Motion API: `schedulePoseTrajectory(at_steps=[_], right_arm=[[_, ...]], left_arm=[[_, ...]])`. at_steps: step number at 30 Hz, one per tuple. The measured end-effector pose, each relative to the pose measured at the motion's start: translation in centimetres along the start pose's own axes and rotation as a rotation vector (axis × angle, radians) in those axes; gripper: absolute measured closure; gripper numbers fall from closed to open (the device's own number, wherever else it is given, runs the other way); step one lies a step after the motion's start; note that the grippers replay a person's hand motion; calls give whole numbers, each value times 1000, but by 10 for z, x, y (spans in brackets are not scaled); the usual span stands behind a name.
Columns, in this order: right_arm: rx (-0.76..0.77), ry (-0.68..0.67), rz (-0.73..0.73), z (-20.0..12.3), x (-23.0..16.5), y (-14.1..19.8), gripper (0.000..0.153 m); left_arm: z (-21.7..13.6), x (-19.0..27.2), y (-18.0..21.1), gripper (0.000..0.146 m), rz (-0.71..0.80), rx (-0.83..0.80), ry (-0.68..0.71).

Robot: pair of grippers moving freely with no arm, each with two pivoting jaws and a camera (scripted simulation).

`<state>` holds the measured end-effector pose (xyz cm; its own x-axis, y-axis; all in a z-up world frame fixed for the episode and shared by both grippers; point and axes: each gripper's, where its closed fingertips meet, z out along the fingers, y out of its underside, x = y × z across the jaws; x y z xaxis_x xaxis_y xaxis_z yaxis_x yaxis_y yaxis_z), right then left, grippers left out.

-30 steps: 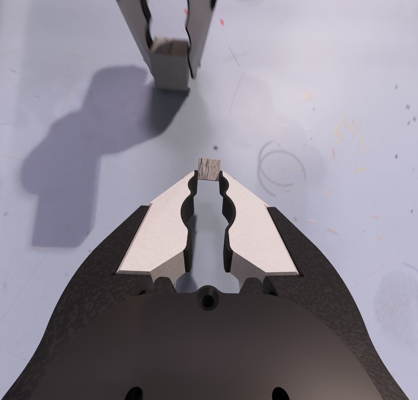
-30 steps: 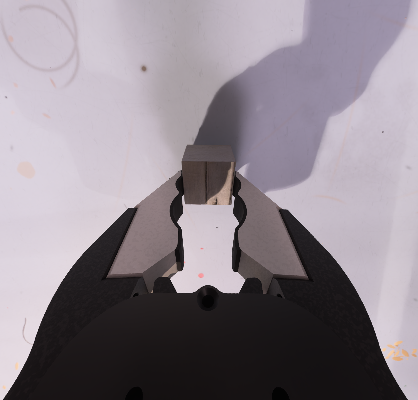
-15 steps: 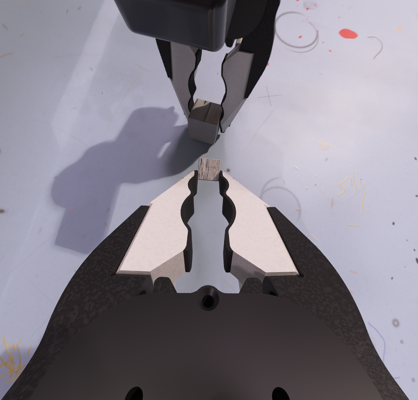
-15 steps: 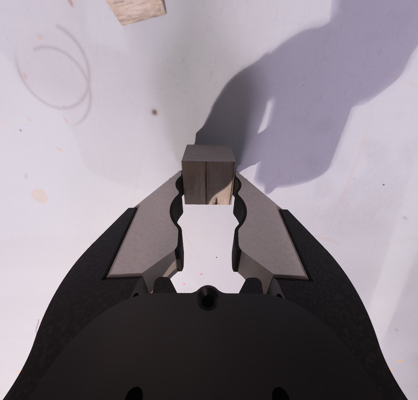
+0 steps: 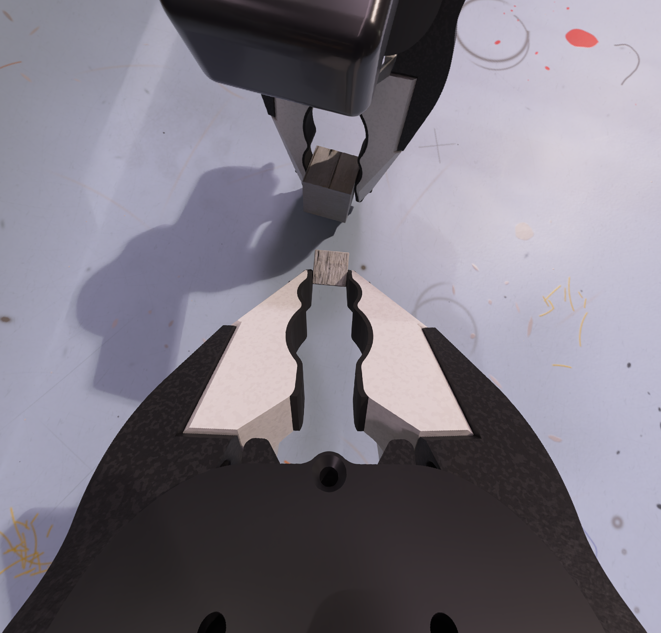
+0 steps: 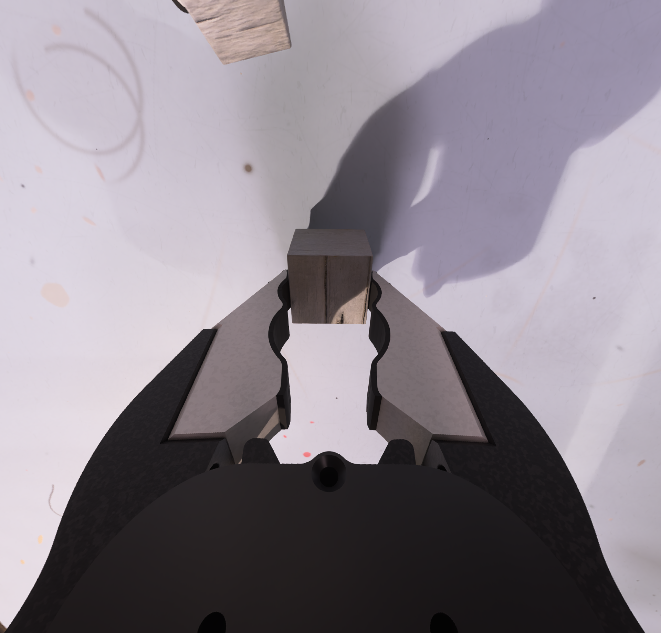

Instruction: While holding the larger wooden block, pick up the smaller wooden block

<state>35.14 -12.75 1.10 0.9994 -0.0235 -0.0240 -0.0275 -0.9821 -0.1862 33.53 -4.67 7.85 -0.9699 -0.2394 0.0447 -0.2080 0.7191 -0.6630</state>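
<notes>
The smaller wooden block [image 5: 331, 272] is pinched between the tips of the left hand-held gripper [image 5: 329, 278], whose jaws are closed down to the block's narrow width. The block is a pale grey cube with fine vertical grain on the facing side. In the right wrist view its underside and one side are seen at the top edge [image 6: 240, 22], showing coarse, weathered grain and a horizontal crack.

The larger wooden block [image 6: 329, 279] is clamped between the tips of the right hand-held gripper [image 6: 329, 294], the jaws set wider to match. This cube is darker brown, smooth-faced, with a dark vertical seam down the near face and a pale patch at the lower right corner. In the left wrist view it [image 5: 331, 186] is seen just beyond the smaller block, apart from it, held under a glossy black rounded housing.

Both sets of fingers [image 5: 250, 358] are flat, pale, matt plates with wavy black inner pads, mounted in pebble-textured black bodies.

The surface [image 5: 536, 222] is pale lavender-grey, marked with faint ring stains, scratches, red spatters and yellow scribbles. Whether either block clears the surface cannot be told.
</notes>
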Motion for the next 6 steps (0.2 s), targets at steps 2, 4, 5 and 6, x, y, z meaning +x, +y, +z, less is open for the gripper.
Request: schedulePoseTrajectory(at_steps=[2,4,5,6], right_arm=[[-4,-1,-7,0,-1,0,111],[-10,0,-16,-1,-1,0,111],[-12,1,-20,-1,-2,-1,111],[-14,1,-23,-1,-2,-1,111]], left_arm=[[0,3,1,128,5,-8,12],[0,5,2,128,16,-24,16],[0,5,2,128,18,-30,13],[0,5,2,128,15,-29,9]])
